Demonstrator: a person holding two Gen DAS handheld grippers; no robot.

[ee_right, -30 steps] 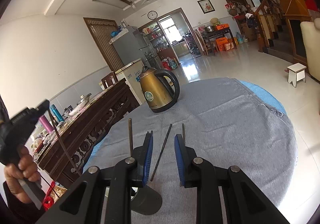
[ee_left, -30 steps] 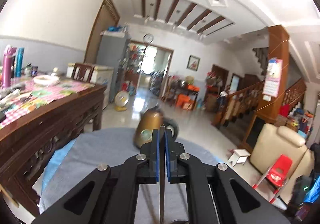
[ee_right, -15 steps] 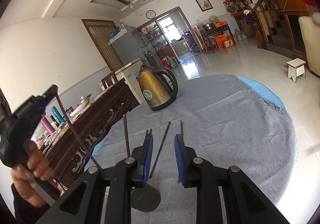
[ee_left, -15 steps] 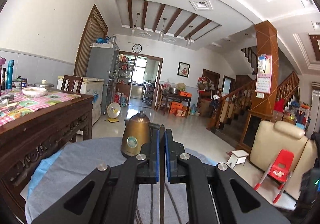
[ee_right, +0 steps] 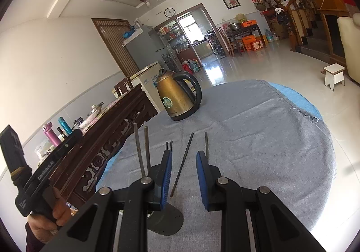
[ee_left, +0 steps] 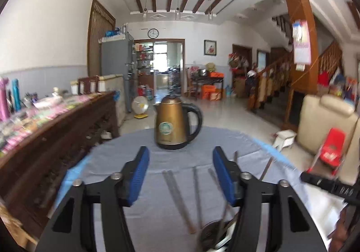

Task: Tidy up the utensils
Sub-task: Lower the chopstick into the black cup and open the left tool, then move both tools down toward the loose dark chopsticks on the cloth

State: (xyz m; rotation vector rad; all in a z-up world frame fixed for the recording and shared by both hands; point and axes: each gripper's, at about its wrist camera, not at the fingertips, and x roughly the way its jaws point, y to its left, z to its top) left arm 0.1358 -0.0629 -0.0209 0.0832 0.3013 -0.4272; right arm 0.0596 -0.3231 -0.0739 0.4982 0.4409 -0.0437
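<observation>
My left gripper hangs over the grey cloth, its jaws opening with nothing between the blue pads. Just below it stands a dark round holder with several thin metal chopsticks leaning out of it. In the right wrist view the same holder sits under my right gripper, which is open. A dark chopstick lies on the cloth beyond its gap, touching neither pad. Two more chopsticks stand up from the holder on the left.
A brass kettle with a black handle stands at the far side of the round table. A dark carved wooden sideboard full of bottles and dishes runs along the left. A hand grips the left tool. A cream sofa and a red chair are on the right.
The left gripper was shut on one chopstick; it sank toward the holder and its jaws have spread, letting the chopstick go. The right gripper has kept still.
</observation>
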